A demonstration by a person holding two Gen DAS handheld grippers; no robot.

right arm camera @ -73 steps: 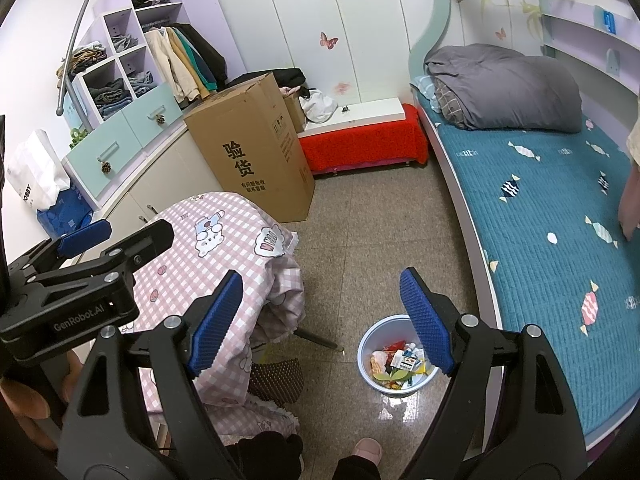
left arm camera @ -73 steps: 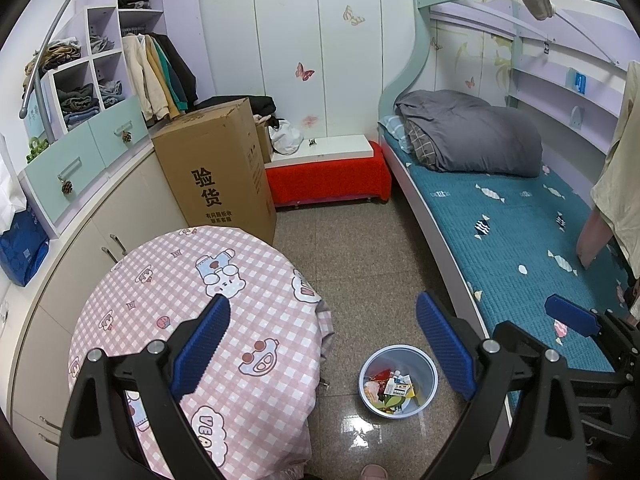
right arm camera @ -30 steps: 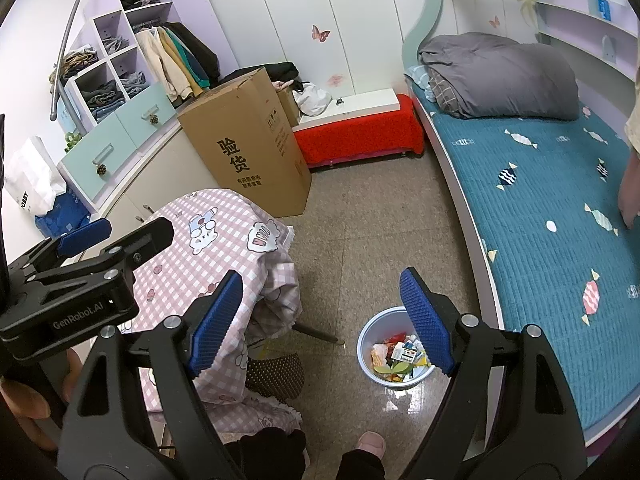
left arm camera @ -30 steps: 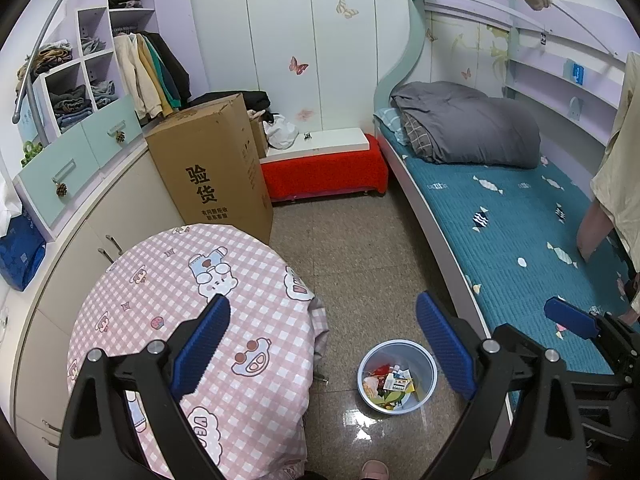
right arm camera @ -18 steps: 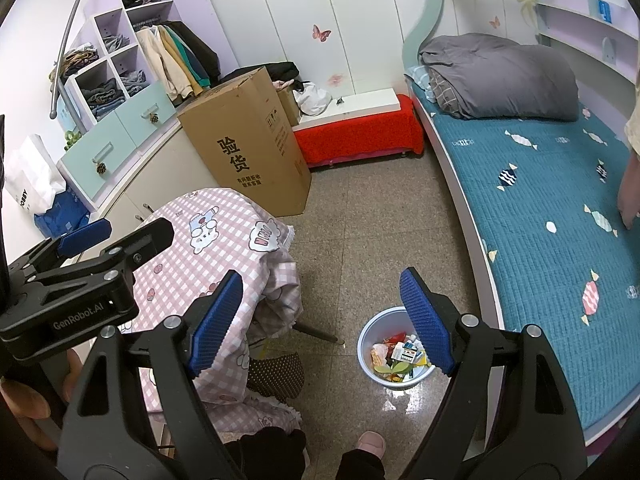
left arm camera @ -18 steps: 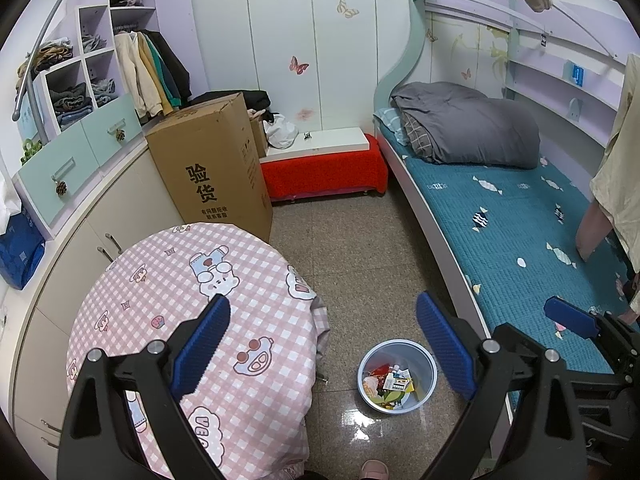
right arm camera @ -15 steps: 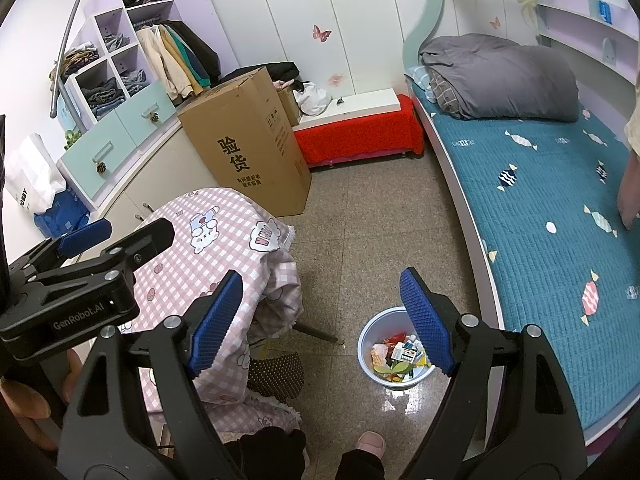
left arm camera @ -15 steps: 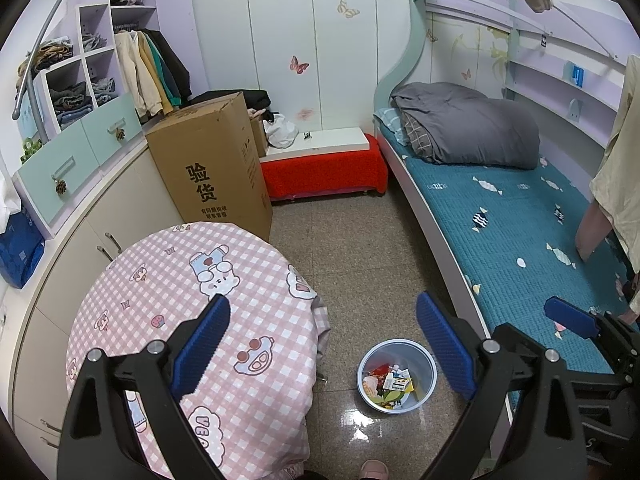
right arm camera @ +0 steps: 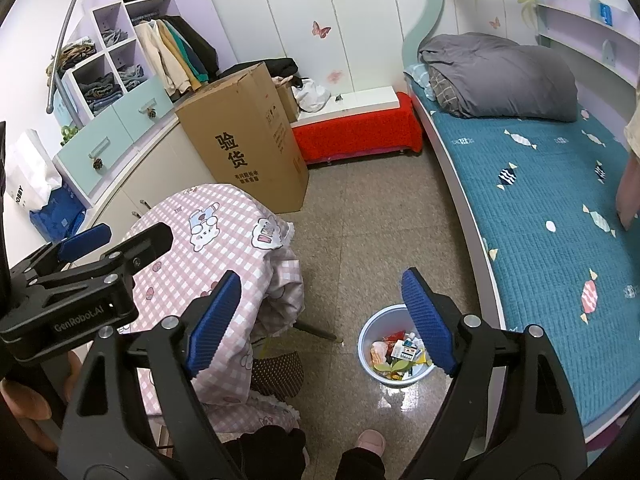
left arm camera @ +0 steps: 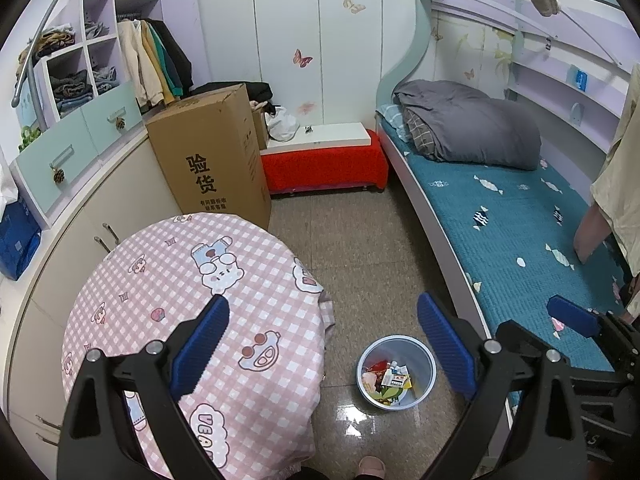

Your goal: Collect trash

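A light blue bin (left arm camera: 420, 354) stands on the floor between the round table and the bed, with mixed wrappers and scraps (left arm camera: 387, 378) inside. It also shows in the right wrist view (right arm camera: 370, 330), with its trash (right arm camera: 398, 354). My left gripper (left arm camera: 322, 338) is open and empty, held high above the table edge and the bin. My right gripper (right arm camera: 320, 312) is open and empty, high above the floor beside the bin. The left gripper's body (right arm camera: 76, 280) shows at the left of the right wrist view.
A round table with a pink checked cloth (left arm camera: 180, 280) stands at the left. A tall cardboard box (left arm camera: 212, 156) stands behind it, by a red-covered bench (left arm camera: 324, 164). A bed with a teal cover (left arm camera: 520, 232) runs along the right. The person's feet (right arm camera: 370, 442) are below.
Both views have shifted only slightly; the grippers stay open and held high. Nothing was picked up or dropped.
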